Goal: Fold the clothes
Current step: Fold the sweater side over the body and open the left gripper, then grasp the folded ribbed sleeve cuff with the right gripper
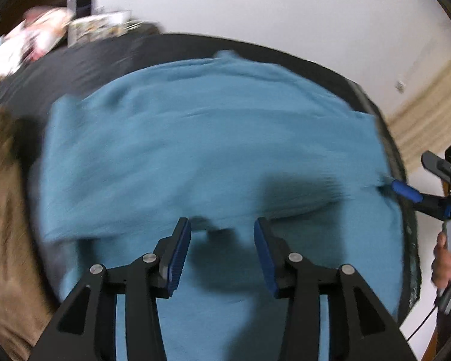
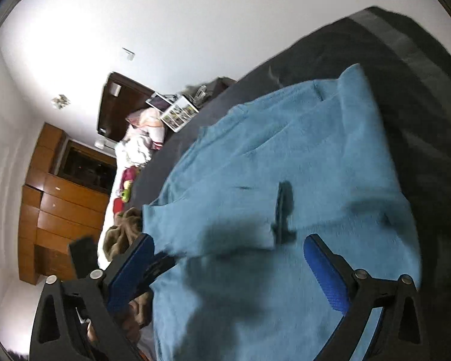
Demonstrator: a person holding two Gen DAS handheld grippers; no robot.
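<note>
A teal-blue sweater (image 1: 207, 138) lies spread on a black sheet (image 1: 84, 69), with one layer doubled over so that its edge runs just beyond my left fingertips. My left gripper (image 1: 221, 224) hovers over the near part of the sweater, open, with nothing between its blue pads. The right wrist view shows the same sweater (image 2: 300, 156), and my right gripper (image 2: 230, 239) stands wide open above it, holding nothing. In the left wrist view the right gripper (image 1: 406, 191) reaches in at the sweater's right edge, held by a hand (image 1: 443, 263). Both views are motion-blurred.
A crumpled brown garment (image 1: 3, 210) lies left of the sweater, also seen as the brown garment (image 2: 120, 234). Light clothes (image 2: 141, 138) and boxes (image 2: 177, 111) sit at the far end. A wooden wardrobe (image 2: 54, 207) stands beyond. The black sheet's edge (image 1: 391, 144) drops off at right.
</note>
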